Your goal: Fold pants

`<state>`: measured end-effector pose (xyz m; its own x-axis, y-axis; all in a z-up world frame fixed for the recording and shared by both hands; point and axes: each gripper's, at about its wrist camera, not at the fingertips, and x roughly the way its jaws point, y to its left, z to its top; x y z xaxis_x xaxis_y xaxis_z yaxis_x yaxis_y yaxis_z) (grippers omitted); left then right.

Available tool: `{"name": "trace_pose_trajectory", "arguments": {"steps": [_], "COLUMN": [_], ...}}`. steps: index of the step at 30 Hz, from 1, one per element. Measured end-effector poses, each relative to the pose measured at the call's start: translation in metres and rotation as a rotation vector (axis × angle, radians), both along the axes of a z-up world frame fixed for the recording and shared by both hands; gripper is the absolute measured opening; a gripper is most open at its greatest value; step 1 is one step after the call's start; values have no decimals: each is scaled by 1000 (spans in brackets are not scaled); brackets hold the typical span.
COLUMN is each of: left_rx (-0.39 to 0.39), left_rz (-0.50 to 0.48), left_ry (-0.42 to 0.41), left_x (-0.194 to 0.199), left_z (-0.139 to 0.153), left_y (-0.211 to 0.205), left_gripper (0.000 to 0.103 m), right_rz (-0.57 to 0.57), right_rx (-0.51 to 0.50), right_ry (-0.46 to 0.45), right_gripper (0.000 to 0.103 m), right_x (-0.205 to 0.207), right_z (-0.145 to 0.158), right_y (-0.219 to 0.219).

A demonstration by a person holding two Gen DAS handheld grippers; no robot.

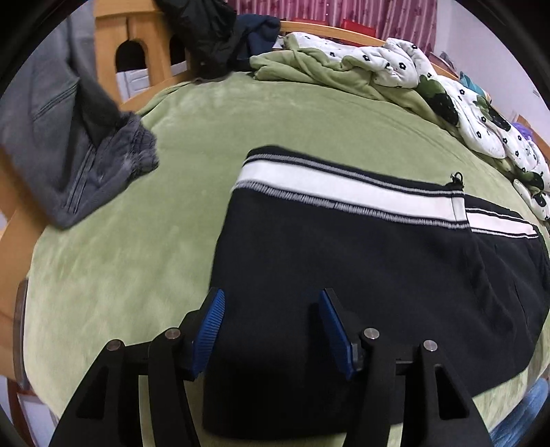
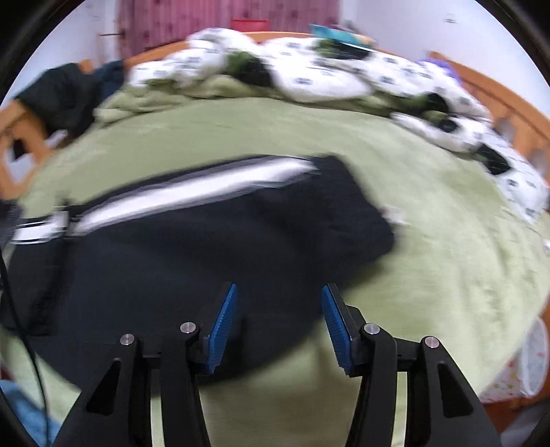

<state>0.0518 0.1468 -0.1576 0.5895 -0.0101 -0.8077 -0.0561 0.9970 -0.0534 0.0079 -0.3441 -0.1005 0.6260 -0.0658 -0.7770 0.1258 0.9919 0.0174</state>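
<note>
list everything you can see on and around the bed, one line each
pants: one, black with a white side stripe, folded flat on the middle of the bed
blanket: one, light green, covering the bed under the pants
quilt: one, white with small dark flowers and green lining, bunched along the far edge
grey garment: one, dark grey, at the left edge in the left wrist view
dark clothes: a black and navy heap, draped on the bed frame at the far left corner
bed frame: one, orange wood, around the mattress
curtain: one, pink-red, behind the bed
left gripper: black with blue pads, open over the pants
right gripper: black with blue pads, open over the near edge of the pants
</note>
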Motion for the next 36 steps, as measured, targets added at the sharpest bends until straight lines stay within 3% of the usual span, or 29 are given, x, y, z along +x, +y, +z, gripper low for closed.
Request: {"name": "trace_pose_trajectory", "arguments": {"steps": [3,7,11,14,18,20,23,26,28,33,36], "left_rx": [-55,-108,-153,-182,-199,-208,-226,-279,-319,-435,-483], "left_rz": [14,35,46,48,48,37,26,8,-7,-17,4], "left_ry": [-2,1,9,9,6,6,-11,-21,-19,-19,-2], "left_x": [-20,-40,-53,-61,-63,-62,-69,-74,-76,-77,-66], "left_z": [1,-5,-11,-14,-14,-13,-12,-15,-19,-31,-39], "left_y": [15,36,49,53,55,57,63,67,67,67,65], "left_gripper": [57,59,59,60,60,60,60,60,60,60,60], "right_rz": [139,261,325,291,288,276,285,299,309,324,331], "right_rx": [122,318,286,252,266,349,334,223,184,194,144], "right_ry": [-26,38,91,123,116,87,42,121,92,81,48], "right_gripper": [51,51,51,51,24,19,19,23,25,30,37], "right_x": [11,28,34,36,32,24,12,13,11,0,-9], "right_z": [2,-22,-55,-76,-72,-58,-45,-70,-74,-57,-46], "right_y": [66,143,203,215,208,192,191,208,212,199,187]}}
